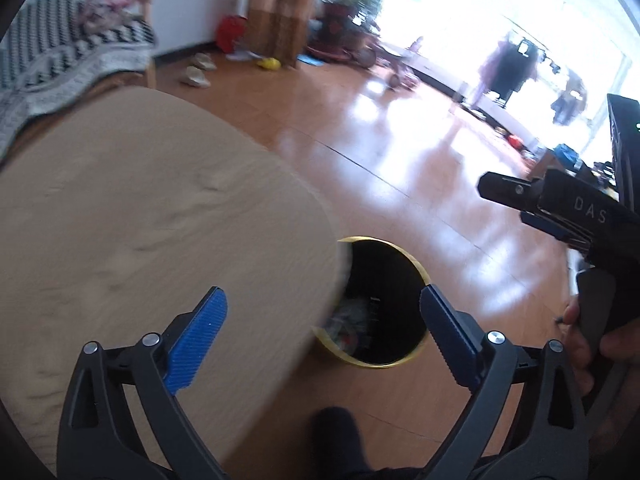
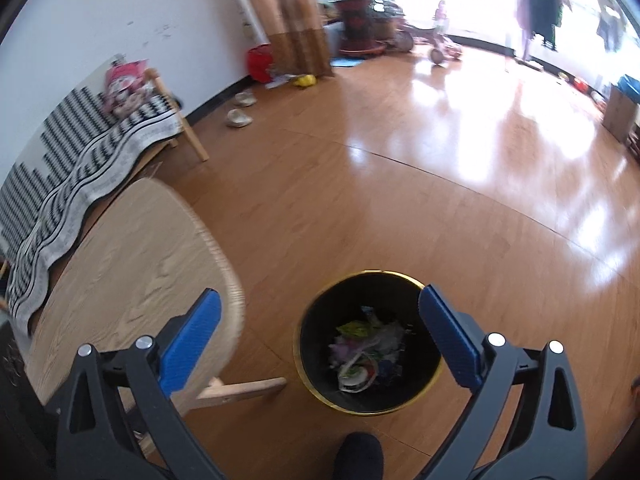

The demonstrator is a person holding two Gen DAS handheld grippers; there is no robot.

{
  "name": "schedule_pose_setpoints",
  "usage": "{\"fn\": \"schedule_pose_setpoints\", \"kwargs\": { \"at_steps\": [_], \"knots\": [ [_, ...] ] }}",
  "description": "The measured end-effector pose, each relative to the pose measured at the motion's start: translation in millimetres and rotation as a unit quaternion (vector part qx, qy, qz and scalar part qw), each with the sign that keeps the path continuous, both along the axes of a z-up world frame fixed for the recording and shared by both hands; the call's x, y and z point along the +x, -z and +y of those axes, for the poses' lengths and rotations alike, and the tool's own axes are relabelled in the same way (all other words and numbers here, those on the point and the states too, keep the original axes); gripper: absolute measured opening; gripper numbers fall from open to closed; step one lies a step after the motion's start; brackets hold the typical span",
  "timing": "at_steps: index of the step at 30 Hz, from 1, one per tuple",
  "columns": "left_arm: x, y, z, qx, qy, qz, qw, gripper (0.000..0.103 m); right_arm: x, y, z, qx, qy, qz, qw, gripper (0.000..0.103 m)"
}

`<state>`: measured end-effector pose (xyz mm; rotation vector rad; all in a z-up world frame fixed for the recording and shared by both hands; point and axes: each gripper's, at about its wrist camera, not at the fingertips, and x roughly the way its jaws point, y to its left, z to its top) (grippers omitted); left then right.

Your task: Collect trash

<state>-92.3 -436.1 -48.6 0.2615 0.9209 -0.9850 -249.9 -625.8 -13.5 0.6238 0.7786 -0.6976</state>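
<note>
Both grippers, left (image 1: 323,322) and right (image 2: 320,320), are spread wide with nothing in them. Below sits the black bin (image 2: 416,394) on the floor beside the table (image 2: 132,256), trash (image 2: 366,354) piled inside.

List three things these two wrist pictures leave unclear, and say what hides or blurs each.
- Black gold-rimmed bin, left wrist view: the round wooden tabletop covers its left side.
- Mixed trash, right wrist view: pieces too small to name.
- Hanging clothes: blurred, washed out by window glare.
</note>
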Motion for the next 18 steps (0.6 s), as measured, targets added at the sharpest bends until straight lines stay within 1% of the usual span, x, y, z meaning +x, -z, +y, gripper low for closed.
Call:
{"fn": "schedule_pose_setpoints", "kwargs": {
  "at_steps": [3, 4, 6, 9, 11, 12, 15, 18],
  "knots": [
    [25, -15, 43, 0.007, -0.047, -0.014, 0.9987, 0.096, 29, -10, 28, -0.009, -0.035, -0.003, 0.999, 0.096],
    [38, -21, 67, 0.010, -0.077, -0.022, 0.9967, 0.096, 42, -14, 41, -0.013, -0.051, -0.004, 0.999, 0.096],
    [54, -30, 101, 0.012, -0.115, -0.038, 0.9926, 0.096, 64, -18, 65, -0.018, -0.079, -0.006, 0.997, 0.096],
    [80, -45, 162, 0.020, -0.182, -0.068, 0.9807, 0.096, 102, -23, 105, -0.027, -0.129, -0.005, 0.991, 0.096],
    [95, -53, 208, 0.023, -0.229, -0.075, 0.9703, 0.096, 129, -25, 138, -0.034, -0.167, -0.004, 0.985, 0.096],
    [102, -55, 236, 0.024, -0.255, -0.077, 0.9636, 0.097, 142, -26, 158, -0.041, -0.187, -0.004, 0.982, 0.096],
    [115, -58, 302, 0.025, -0.302, -0.080, 0.9497, 0.096, 176, -28, 207, -0.054, -0.239, -0.003, 0.970, 0.096],
    [120, -56, 352, 0.035, -0.344, -0.087, 0.9344, 0.096, 205, -29, 258, -0.060, -0.289, -0.007, 0.956, 0.096]
  ]
}}
